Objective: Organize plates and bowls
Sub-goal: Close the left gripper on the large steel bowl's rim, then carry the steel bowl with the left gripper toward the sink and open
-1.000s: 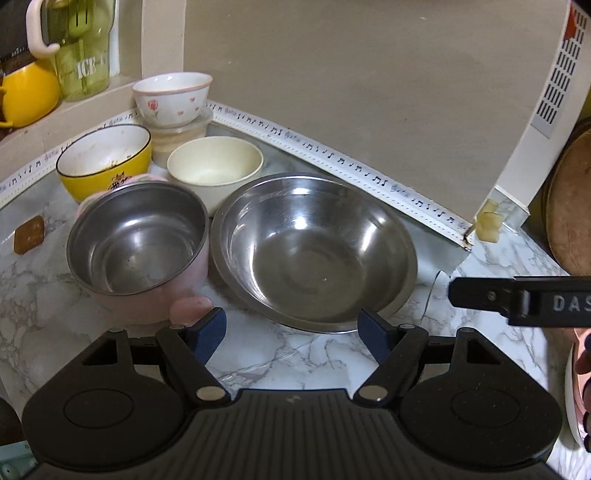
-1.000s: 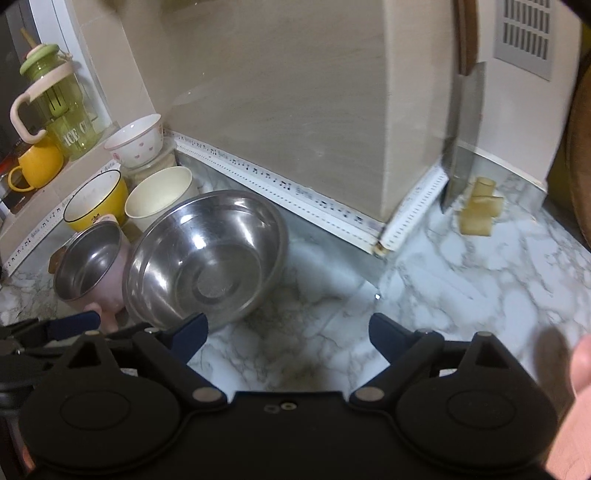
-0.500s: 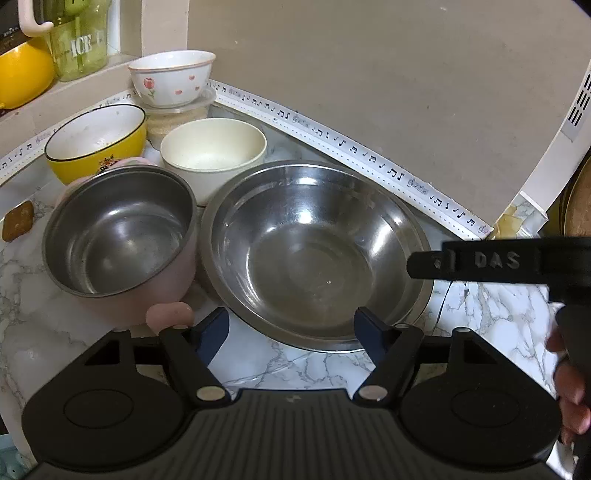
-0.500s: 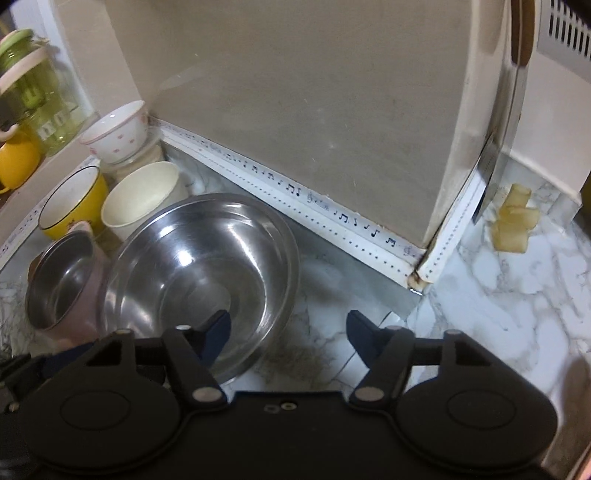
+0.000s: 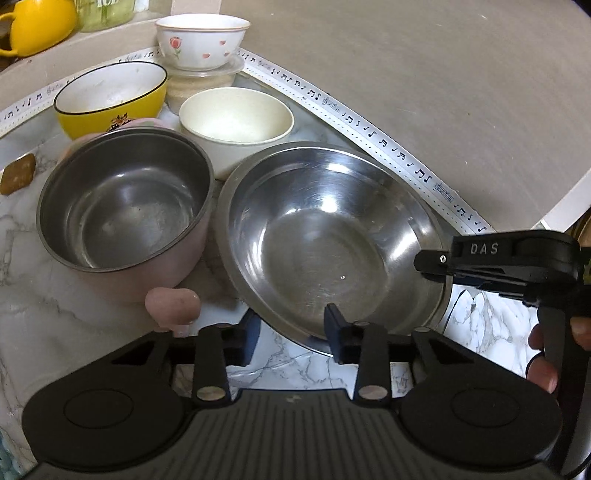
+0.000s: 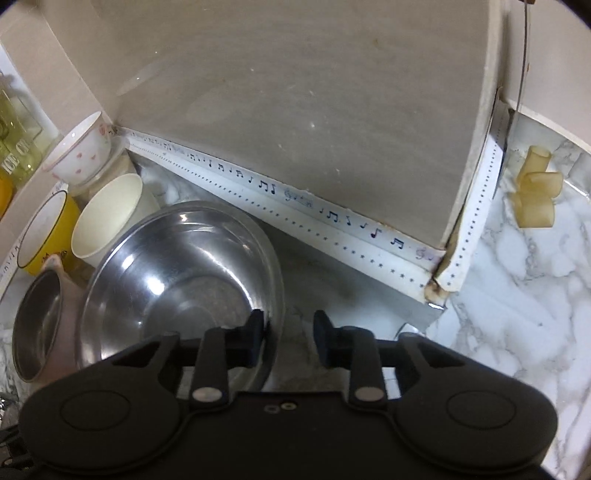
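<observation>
A large steel bowl (image 5: pixel 332 240) (image 6: pixel 177 280) sits on the marble counter (image 5: pixel 48 314). My left gripper (image 5: pixel 291 336) straddles its near rim, one finger outside and one inside. Its jaws are closing, with a gap still on each side of the rim. My right gripper (image 6: pixel 290 332) (image 5: pixel 432 262) straddles the right rim and is closing too, a gap still showing at its outer finger. Left of the big bowl stands a pink-sided steel pot (image 5: pixel 125 206) (image 6: pixel 40 325). Behind are a cream bowl (image 5: pixel 236 122) (image 6: pixel 107 218), a yellow bowl (image 5: pixel 110 96) and a white flowered bowl (image 5: pixel 201 40).
The flowered bowl rests on a lidded tub (image 5: pixel 201 81). A tiled wall column (image 6: pixel 295 110) with a music-note strip stands close behind the bowls. A yellow mug (image 5: pixel 40 22) sits on the ledge. Pale hooks (image 6: pixel 535 195) lie at the right. A person's fingers (image 5: pixel 543 365) hold the right gripper.
Both grippers have come down and forward to the large steel bowl. Their jaws have narrowed from wide apart to a small gap around its rim. The bowls have not moved.
</observation>
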Tool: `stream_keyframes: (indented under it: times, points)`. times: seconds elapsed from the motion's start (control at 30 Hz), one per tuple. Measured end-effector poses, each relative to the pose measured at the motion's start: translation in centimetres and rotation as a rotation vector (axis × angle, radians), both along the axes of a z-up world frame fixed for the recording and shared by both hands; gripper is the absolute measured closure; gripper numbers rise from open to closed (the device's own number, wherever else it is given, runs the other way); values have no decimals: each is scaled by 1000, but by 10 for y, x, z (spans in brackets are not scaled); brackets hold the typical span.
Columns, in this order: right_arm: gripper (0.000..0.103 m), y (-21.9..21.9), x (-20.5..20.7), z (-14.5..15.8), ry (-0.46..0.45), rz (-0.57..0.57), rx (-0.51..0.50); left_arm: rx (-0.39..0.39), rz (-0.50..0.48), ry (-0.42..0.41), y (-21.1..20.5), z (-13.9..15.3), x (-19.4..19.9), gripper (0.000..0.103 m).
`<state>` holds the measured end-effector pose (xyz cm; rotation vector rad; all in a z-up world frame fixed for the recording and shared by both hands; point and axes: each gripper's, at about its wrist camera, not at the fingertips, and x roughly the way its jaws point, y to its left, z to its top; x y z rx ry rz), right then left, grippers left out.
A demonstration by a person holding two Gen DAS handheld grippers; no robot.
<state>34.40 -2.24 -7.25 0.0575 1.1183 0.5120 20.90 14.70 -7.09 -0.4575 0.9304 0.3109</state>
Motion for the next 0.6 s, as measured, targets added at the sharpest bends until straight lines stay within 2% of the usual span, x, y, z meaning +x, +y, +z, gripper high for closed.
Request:
stream_keyframes:
  times: [0.03,0.3,0.6]
  points:
    - [91,0,0,0,7,6,7,4,-4,-1,0,0,0,71]
    - [91,-9,-12,4,13,42,5,6,-30,-3,1,6,-8,77]
    - [90,-45,-44,20,18,35,54,27,-103,-21,-21,24,-37,77]
